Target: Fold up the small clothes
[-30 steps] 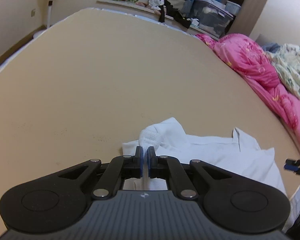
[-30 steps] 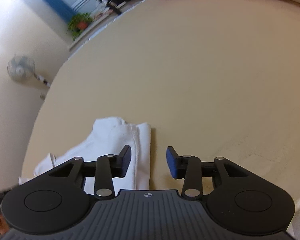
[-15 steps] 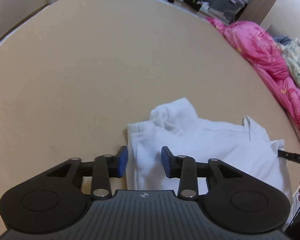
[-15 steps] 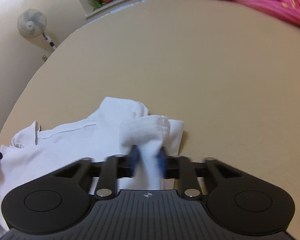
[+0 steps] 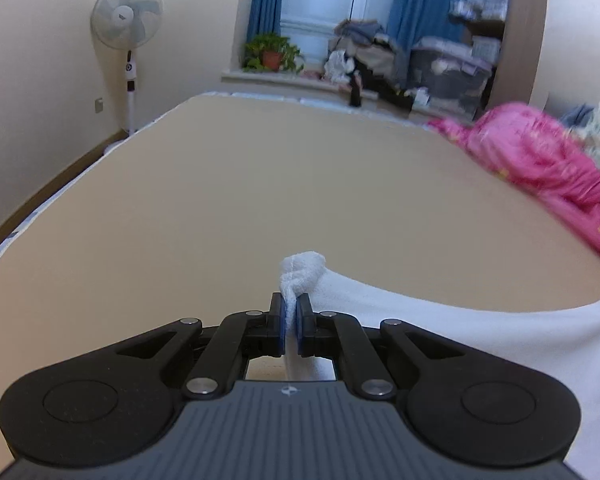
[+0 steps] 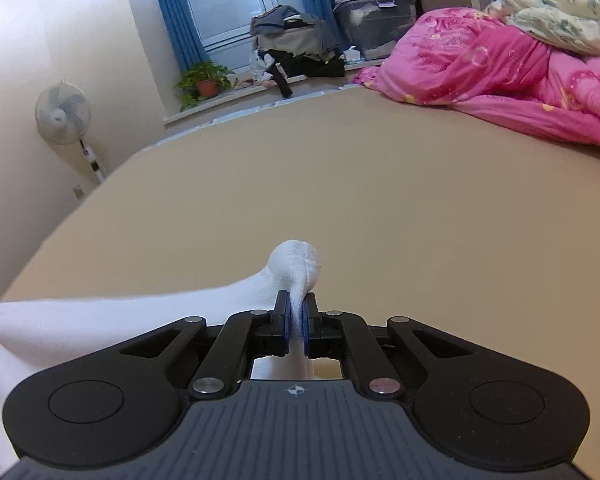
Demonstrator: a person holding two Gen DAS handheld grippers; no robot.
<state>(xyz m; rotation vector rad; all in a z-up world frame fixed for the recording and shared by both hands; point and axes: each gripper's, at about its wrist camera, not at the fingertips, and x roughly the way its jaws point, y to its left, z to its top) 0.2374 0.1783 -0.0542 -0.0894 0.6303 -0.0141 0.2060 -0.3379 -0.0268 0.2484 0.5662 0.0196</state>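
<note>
**Two corners gripped, no fold laid yet**

Both tools are clamped on the same white garment, each pinching a bunched corner between its blue pads. On the left, the left tool [image 5: 290,322] holds a knot of cloth [image 5: 400,304] that pokes up above its closed fingers, and the fabric runs away to the right in a taut band. On the right, the right tool [image 6: 298,322] grips another rounded wad of cloth [image 6: 148,312], with the fabric stretching off to the left toward the other tool. The garment seems to hang lifted and spread between the two, above the near edge of the tan bed [image 5: 260,184]; how much of it touches the bed cannot be told.

As a judgement, the task is at an early stage: the piece is picked up and pulled flat, but no crease shows. What is left would be to lay it down, bring one half over the other, and smooth it.

Far behind the bed, along the window ledge, a clear lidded bin [image 6: 374,24] sits to the right of a loose heap of dark clothes [image 6: 296,40]; something pale shows through its wall, too blurred to name. A potted plant [image 6: 204,82] stands further left on the ledge, and a pink quilt [image 6: 500,68] is piled at the far right of the bed.
</note>
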